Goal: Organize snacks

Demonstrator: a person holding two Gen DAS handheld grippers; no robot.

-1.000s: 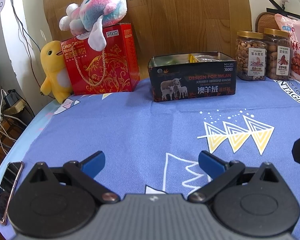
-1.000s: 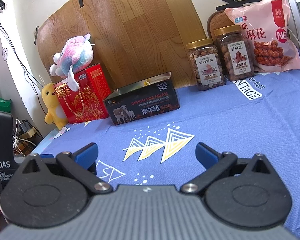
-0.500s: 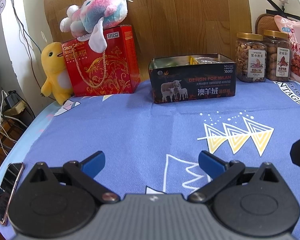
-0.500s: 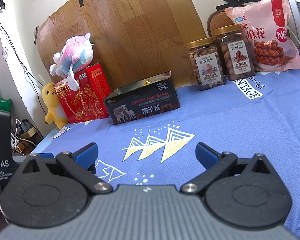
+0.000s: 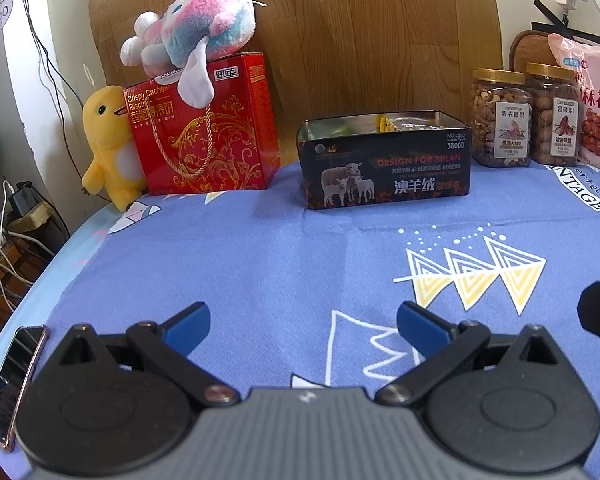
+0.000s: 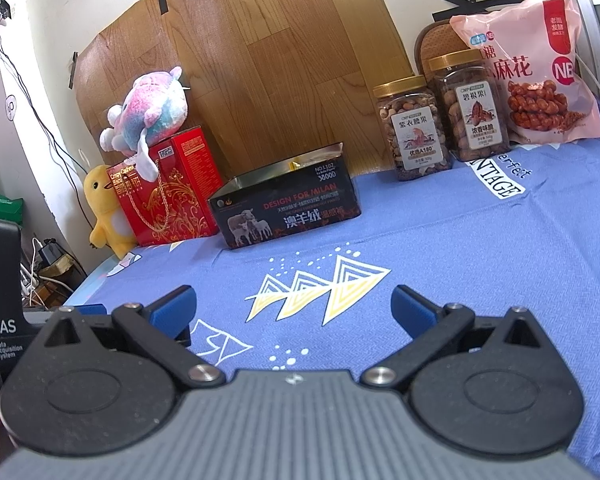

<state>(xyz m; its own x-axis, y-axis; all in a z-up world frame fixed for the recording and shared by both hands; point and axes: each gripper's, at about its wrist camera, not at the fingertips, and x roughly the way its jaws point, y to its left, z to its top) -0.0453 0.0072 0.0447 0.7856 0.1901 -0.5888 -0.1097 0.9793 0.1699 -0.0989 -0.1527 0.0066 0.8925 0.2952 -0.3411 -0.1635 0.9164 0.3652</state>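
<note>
An open black tin [image 5: 384, 164] with sheep on its side stands at the back of the blue cloth, with snack packets inside; it also shows in the right wrist view [image 6: 288, 208]. Two nut jars [image 5: 500, 120] [image 5: 554, 116] and a pink snack bag [image 5: 592, 104] stand to its right, also in the right wrist view [image 6: 414, 128] [image 6: 474, 106] [image 6: 532, 72]. A red biscuit box [image 5: 204, 128] stands to its left. My left gripper [image 5: 302, 322] is open and empty above the cloth. My right gripper [image 6: 294, 310] is open and empty.
A pink plush [image 5: 192, 36] lies on the red box and a yellow plush [image 5: 108, 148] leans beside it. A phone [image 5: 14, 380] lies at the table's left edge. The left gripper's body [image 6: 0, 312] shows at the right wrist view's left. Cables hang left.
The left wrist view has tilted very slightly, so the things at the back sit a little lower. Both grippers stay open and empty.
</note>
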